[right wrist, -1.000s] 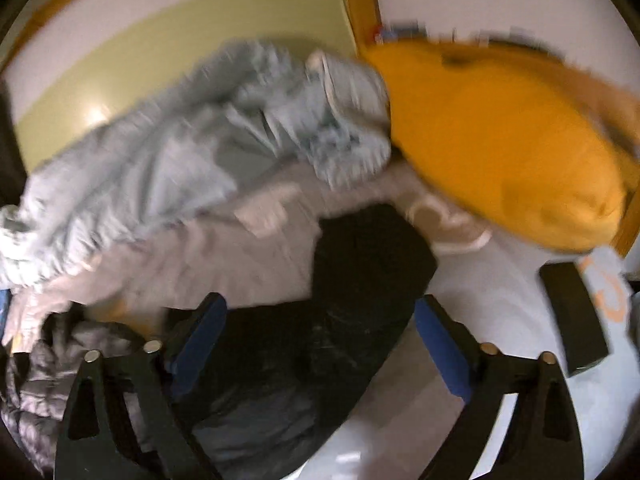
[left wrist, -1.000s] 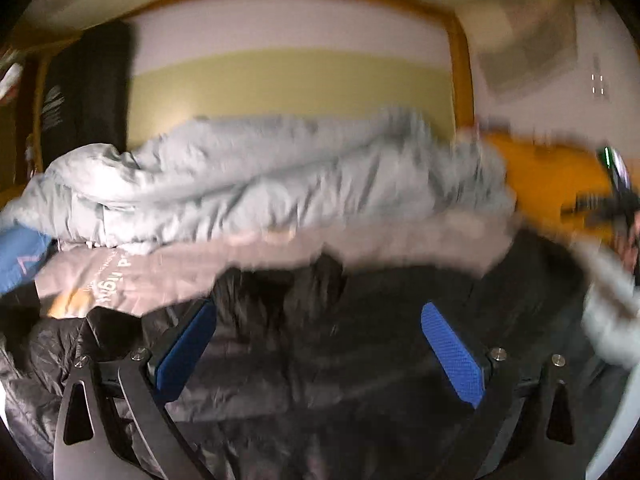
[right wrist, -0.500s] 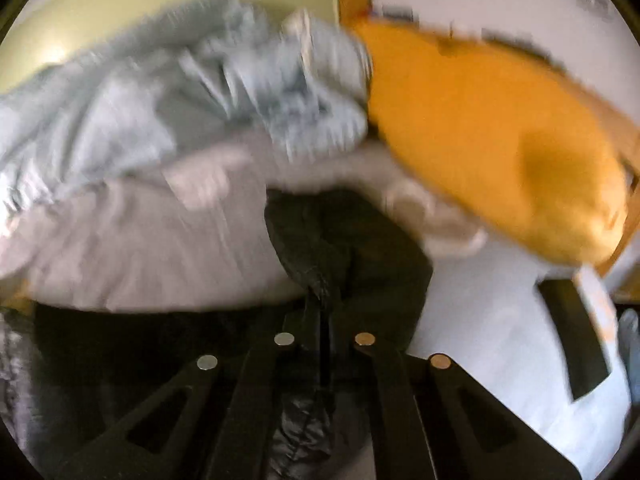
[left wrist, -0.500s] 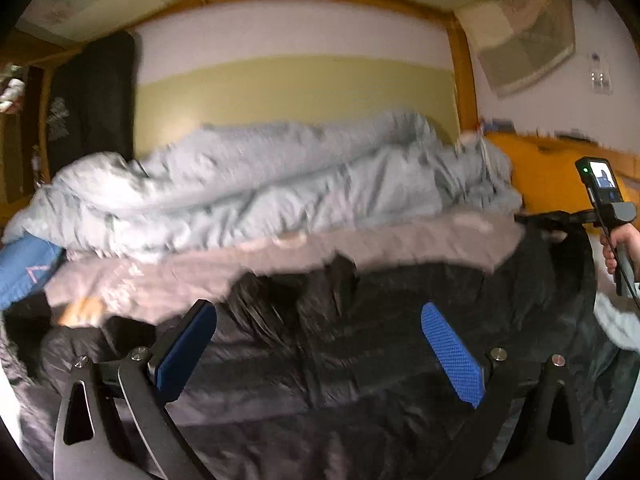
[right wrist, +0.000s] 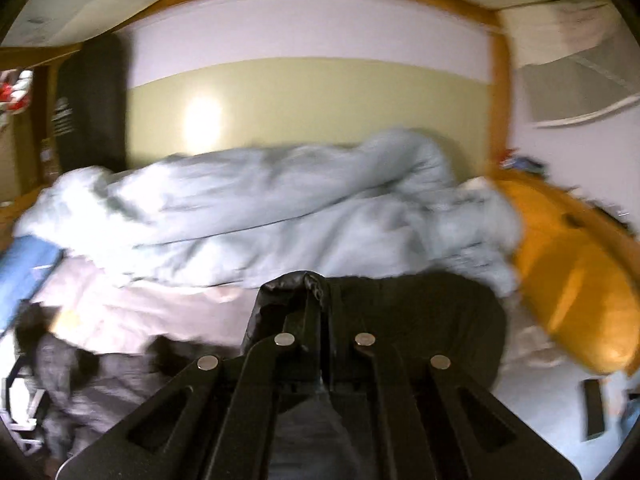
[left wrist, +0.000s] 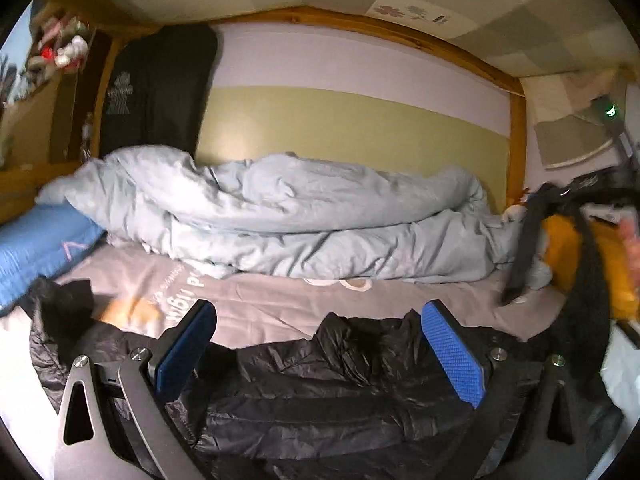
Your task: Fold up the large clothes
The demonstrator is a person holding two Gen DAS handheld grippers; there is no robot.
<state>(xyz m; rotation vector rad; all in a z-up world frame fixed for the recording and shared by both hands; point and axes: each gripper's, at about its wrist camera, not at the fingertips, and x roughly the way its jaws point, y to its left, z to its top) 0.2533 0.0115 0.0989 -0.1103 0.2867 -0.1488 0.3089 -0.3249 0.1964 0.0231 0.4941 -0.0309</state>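
A black puffer jacket (left wrist: 320,392) lies spread across the near part of the bed. My left gripper (left wrist: 320,348) is open, its blue pads on either side above the jacket's middle, holding nothing. My right gripper (right wrist: 325,292) is shut on a fold of the black jacket (right wrist: 420,320) and holds it lifted above the bed. In the left wrist view the right gripper (left wrist: 560,196) shows at the far right with dark fabric hanging from it.
A crumpled light-blue duvet (left wrist: 280,220) lies along the back wall. A grey sheet (left wrist: 260,300) covers the mattress. A blue pillow (left wrist: 36,248) lies at the left and an orange cushion (right wrist: 568,276) at the right. A dark flat object (right wrist: 594,408) lies at the lower right.
My right gripper closed on the black jacket and raised it, dragging the fabric up at the right. My left gripper stayed open and tilted up, showing more of the wall.
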